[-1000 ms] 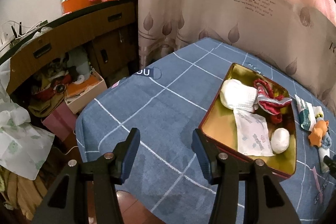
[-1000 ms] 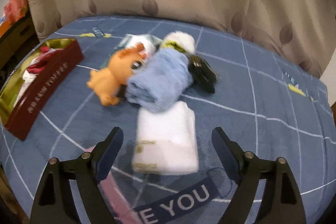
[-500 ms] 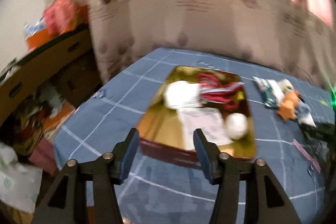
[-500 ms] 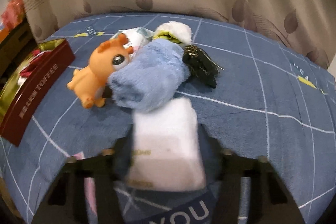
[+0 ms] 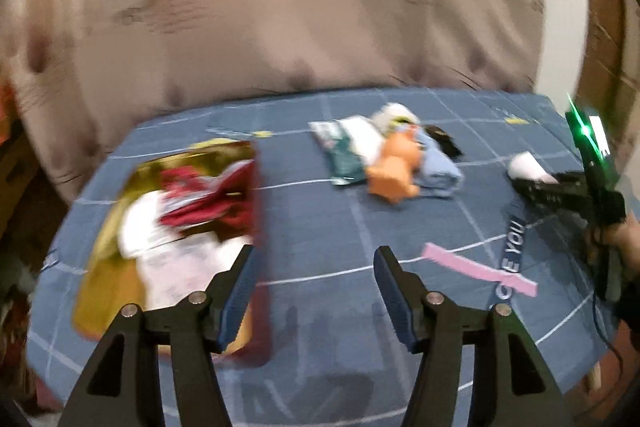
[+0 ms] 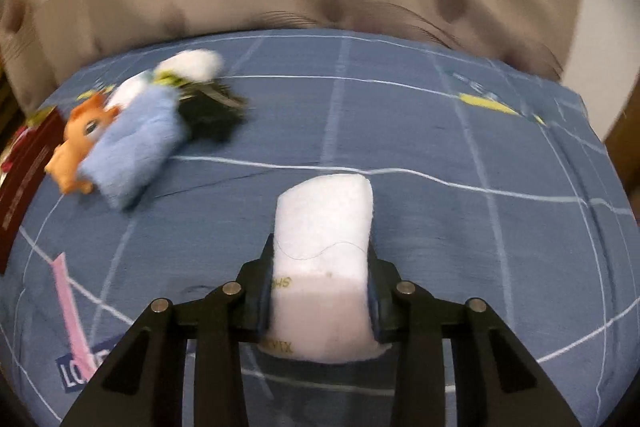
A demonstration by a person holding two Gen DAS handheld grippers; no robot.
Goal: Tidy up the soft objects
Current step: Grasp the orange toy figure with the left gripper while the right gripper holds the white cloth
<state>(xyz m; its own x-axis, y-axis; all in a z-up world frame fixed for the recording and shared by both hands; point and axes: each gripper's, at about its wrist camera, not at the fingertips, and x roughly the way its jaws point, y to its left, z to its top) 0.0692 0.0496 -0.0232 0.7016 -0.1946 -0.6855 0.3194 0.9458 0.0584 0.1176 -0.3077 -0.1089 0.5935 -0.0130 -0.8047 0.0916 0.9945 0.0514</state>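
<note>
The right gripper (image 6: 320, 291) has just squeezed onto the white cloth (image 6: 324, 227); next, the tin (image 5: 168, 227). The left gripper (image 5: 312, 291) is wide, empty.

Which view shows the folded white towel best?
The right wrist view: the folded white towel fills its centre, pinched by the closing right gripper. The left wrist view shows only a small blurred white corner at far right.
</note>
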